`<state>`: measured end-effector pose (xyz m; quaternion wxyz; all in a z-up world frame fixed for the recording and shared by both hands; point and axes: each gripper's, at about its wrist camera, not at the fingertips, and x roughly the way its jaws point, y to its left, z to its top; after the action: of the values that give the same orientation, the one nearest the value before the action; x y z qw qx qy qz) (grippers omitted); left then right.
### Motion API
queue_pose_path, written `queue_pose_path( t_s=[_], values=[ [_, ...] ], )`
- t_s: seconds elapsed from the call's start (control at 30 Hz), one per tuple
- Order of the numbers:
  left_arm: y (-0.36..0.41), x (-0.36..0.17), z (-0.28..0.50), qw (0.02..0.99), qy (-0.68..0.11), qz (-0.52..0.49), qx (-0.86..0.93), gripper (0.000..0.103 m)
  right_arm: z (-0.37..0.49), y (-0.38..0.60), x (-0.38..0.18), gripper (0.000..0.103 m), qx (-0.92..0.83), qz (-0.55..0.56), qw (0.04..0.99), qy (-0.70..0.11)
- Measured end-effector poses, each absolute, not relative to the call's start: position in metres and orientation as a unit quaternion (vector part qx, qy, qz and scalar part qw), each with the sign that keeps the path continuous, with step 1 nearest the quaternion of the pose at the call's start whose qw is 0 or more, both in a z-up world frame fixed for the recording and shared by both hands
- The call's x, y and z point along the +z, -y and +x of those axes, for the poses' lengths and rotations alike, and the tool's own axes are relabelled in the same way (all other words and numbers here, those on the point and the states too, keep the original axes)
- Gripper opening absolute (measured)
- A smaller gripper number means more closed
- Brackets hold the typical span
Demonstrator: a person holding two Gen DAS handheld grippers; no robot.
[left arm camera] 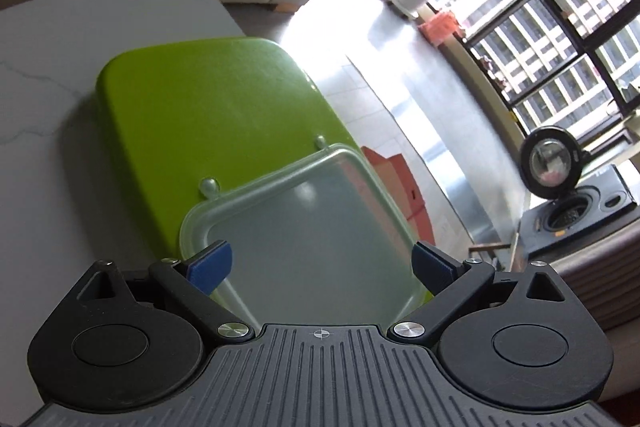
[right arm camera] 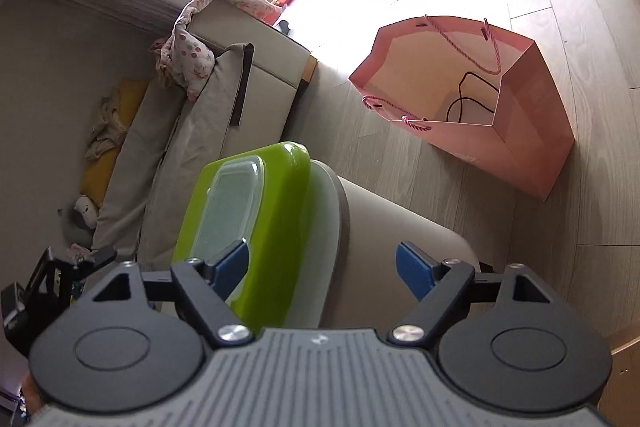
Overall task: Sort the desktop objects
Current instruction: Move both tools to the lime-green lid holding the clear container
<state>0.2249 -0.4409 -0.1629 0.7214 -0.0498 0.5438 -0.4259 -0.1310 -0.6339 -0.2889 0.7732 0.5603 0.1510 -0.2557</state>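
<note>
While both grippers hover with nothing between their blue pads, the left gripper (left arm camera: 322,263) has its jaws spread wide over a translucent, rounded-rectangular plastic lid (left arm camera: 304,227), which fills the gap toward twelve o'clock without either pad visibly touching it. That lid rests on a glossy lime-green rounded-rectangular plastic tray (left arm camera: 208,115), overlapping the tray's near end; two small pale bumps sit on the tray at the lid's ten and twelve o'clock. The tray lies on a white marble-patterned tabletop (left arm camera: 48,107), its far edge close to the table's rim. Whether anything lies beneath the lid cannot be told.

In the right wrist view, the right gripper (right arm camera: 322,267) also has its jaws wide apart, empty, with the green tray (right arm camera: 280,219) and lid (right arm camera: 228,203) at eleven o'clock, the left pad in front of the tray's near corner. At two o'clock, well apart on the wooden floor (right arm camera: 440,187), stands an open pink paper gift bag with twisted rope handles (right arm camera: 524,115); a thin black cord (right arm camera: 468,99) curls inside it.
</note>
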Motion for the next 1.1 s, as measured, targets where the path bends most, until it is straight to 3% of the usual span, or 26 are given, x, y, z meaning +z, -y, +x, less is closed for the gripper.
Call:
queue_pose_path(
  t_s=[0.27, 0.47, 0.67, 0.73, 0.77, 0.83, 0.9, 1.1],
  values=[
    [0.44, -0.183, 0.203, 0.69, -0.568, -0.019, -0.448, 0.1, -0.101, 0.666, -0.282, 0.088, -0.218, 0.499, 0.829, -0.128],
    [0.432, -0.182, 0.214, 0.675, -0.583, -0.054, -0.449, 0.101, -0.075, 0.695, -0.276, 0.081, -0.19, 0.447, 0.867, -0.11],
    [0.43, -0.184, 0.225, 0.668, -0.589, -0.075, -0.449, 0.101, -0.053, 0.69, -0.268, 0.081, -0.136, 0.401, 0.898, -0.121],
    [0.43, -0.185, 0.227, 0.668, -0.589, -0.078, -0.447, 0.101, -0.051, 0.684, -0.273, 0.077, -0.144, 0.407, 0.893, -0.123],
    [0.431, -0.187, 0.227, 0.669, -0.59, -0.079, -0.446, 0.101, -0.052, 0.682, -0.274, 0.07, -0.152, 0.415, 0.889, -0.12],
    [0.429, -0.186, 0.227, 0.67, -0.591, -0.081, -0.441, 0.101, -0.06, 0.675, -0.273, 0.045, -0.188, 0.41, 0.885, -0.121],
    [0.424, -0.183, 0.226, 0.67, -0.593, -0.084, -0.438, 0.101, -0.07, 0.67, -0.272, 0.035, -0.176, 0.426, 0.88, -0.113],
    [0.391, -0.156, 0.203, 0.662, -0.606, -0.09, -0.432, 0.101, -0.13, 0.641, -0.286, 0.029, -0.127, 0.509, 0.842, -0.122]
  ],
)
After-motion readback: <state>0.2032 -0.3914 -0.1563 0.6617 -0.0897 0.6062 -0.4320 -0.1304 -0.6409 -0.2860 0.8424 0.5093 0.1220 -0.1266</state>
